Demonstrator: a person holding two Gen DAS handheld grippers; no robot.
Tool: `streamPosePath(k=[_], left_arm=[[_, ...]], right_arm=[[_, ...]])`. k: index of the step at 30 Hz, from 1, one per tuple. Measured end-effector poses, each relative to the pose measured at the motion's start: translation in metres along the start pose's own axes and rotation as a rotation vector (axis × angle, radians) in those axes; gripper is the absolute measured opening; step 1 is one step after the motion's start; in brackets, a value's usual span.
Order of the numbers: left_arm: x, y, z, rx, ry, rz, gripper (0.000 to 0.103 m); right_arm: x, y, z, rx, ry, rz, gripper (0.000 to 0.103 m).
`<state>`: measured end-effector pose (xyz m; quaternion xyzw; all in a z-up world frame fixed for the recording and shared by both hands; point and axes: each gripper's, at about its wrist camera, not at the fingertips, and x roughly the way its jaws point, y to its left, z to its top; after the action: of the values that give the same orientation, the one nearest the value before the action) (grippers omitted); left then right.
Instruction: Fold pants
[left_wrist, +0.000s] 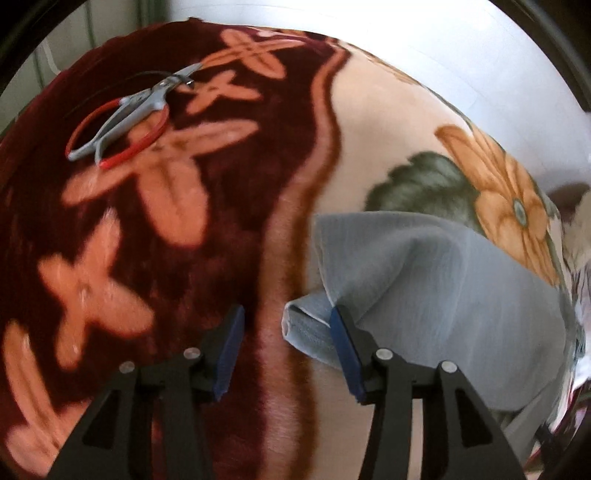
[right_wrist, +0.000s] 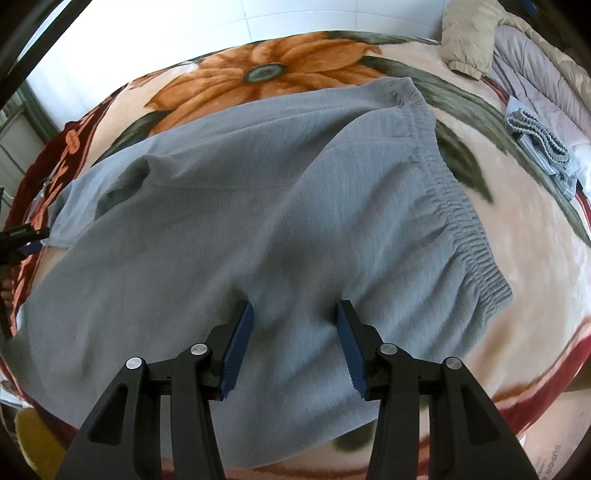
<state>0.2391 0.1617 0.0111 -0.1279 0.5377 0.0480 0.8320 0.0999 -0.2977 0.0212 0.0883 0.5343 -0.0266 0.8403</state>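
Note:
Grey pants (right_wrist: 229, 229) lie spread on a flowered blanket (right_wrist: 280, 66), with the elastic waistband (right_wrist: 454, 192) to the right. My right gripper (right_wrist: 295, 306) stands open, its tips down on the cloth near the waist; the pads do not pinch it. In the left wrist view the pants (left_wrist: 424, 280) end in a turned-up leg hem (left_wrist: 303, 332). My left gripper (left_wrist: 287, 312) is open, and that hem lies loose between its fingers, beside the right pad (left_wrist: 345, 354). The left gripper also shows at the far left edge of the right wrist view.
Grey and red shears (left_wrist: 122, 118) lie on the dark red part of the blanket (left_wrist: 229, 221). A beige jacket (right_wrist: 469, 40), a quilt (right_wrist: 535, 66) and a small folded striped garment (right_wrist: 535, 144) sit at the back right. White floor (left_wrist: 443, 55) lies past the bed's edge.

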Motion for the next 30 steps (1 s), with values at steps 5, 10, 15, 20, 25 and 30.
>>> streamPosePath(k=[5,10,15,20,25,30], left_arm=[[-0.011,0.002,-0.007,-0.059,0.007,-0.139,0.051],[-0.027,0.010,-0.017,-0.069,-0.049,-0.154,0.068],[-0.022,0.007,-0.019,-0.024,-0.055,-0.112,0.068],[0.005,-0.008,-0.008,0.015,-0.034,-0.063,0.059],[-0.017,-0.011,-0.012,-0.018,0.007,-0.134,0.007],[-0.049,-0.002,-0.025,0.011,-0.001,-0.055,0.008]], right_arm=[[-0.006,-0.005,-0.006,0.009,0.002,0.021,0.047],[-0.005,-0.005,-0.009,0.004,0.007,0.021,0.047],[-0.002,-0.001,-0.010,-0.016,0.008,0.009,0.047],[-0.002,0.002,-0.009,-0.023,0.010,0.004,0.047],[-0.008,-0.003,-0.009,-0.015,0.004,0.022,0.047],[-0.015,-0.009,-0.010,-0.020,-0.005,0.018,0.047]])
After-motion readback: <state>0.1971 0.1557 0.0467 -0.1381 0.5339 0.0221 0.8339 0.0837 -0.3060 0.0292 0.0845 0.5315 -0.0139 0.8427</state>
